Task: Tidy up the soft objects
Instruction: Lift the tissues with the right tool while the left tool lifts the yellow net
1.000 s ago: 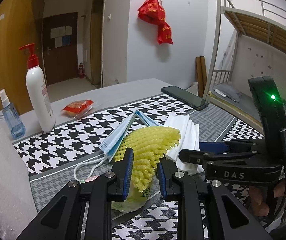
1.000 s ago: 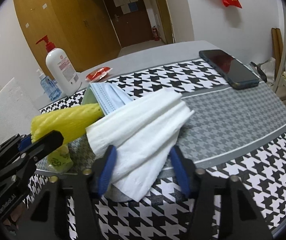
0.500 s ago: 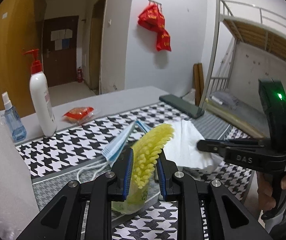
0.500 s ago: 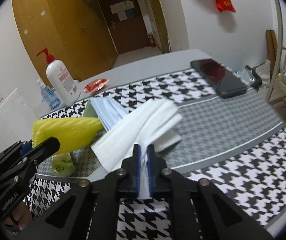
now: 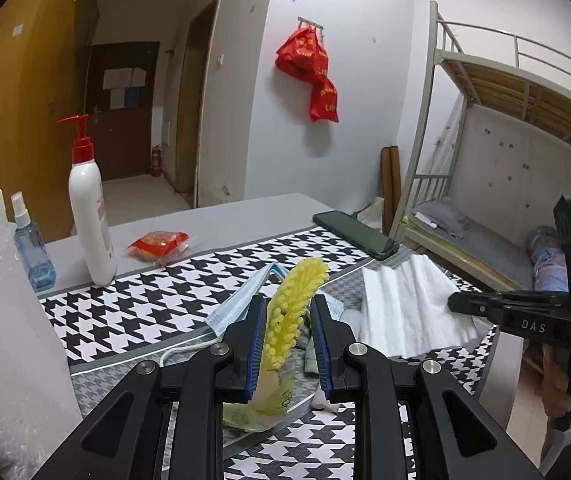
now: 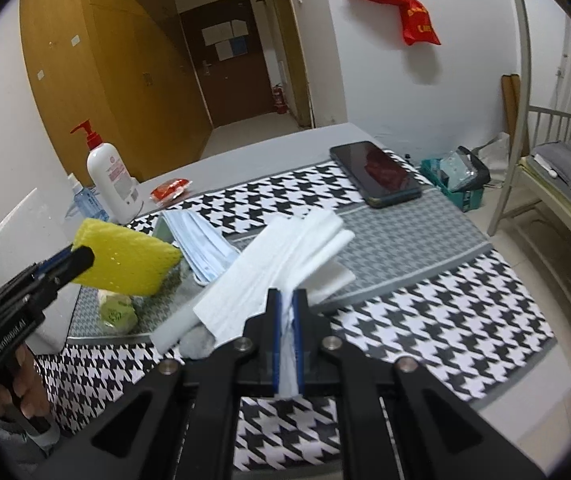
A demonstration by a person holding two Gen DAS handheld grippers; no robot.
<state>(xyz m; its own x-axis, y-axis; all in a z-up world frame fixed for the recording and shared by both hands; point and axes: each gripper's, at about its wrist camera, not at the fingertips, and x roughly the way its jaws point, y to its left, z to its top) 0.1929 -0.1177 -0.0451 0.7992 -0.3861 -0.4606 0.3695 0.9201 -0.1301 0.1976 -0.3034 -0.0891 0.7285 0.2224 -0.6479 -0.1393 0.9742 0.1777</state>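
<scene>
The yellow foam net (image 5: 293, 312) is pinched by the left gripper (image 5: 287, 340); the white tissue stack (image 6: 281, 264), at its three o'clock, is clamped in the right gripper (image 6: 287, 344), whose jaws have just closed

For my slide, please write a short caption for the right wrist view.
Right gripper pinches white folded tissue above the houndstooth cloth; left gripper holds yellow foam net.

Yellow foam net (image 5: 294, 312) stands tilted, pinched at its lower end. White folded cloth (image 6: 281, 258) fans out, lifted off the table (image 6: 425, 240). Blue masks (image 6: 201, 240) lie flat between them.
</scene>
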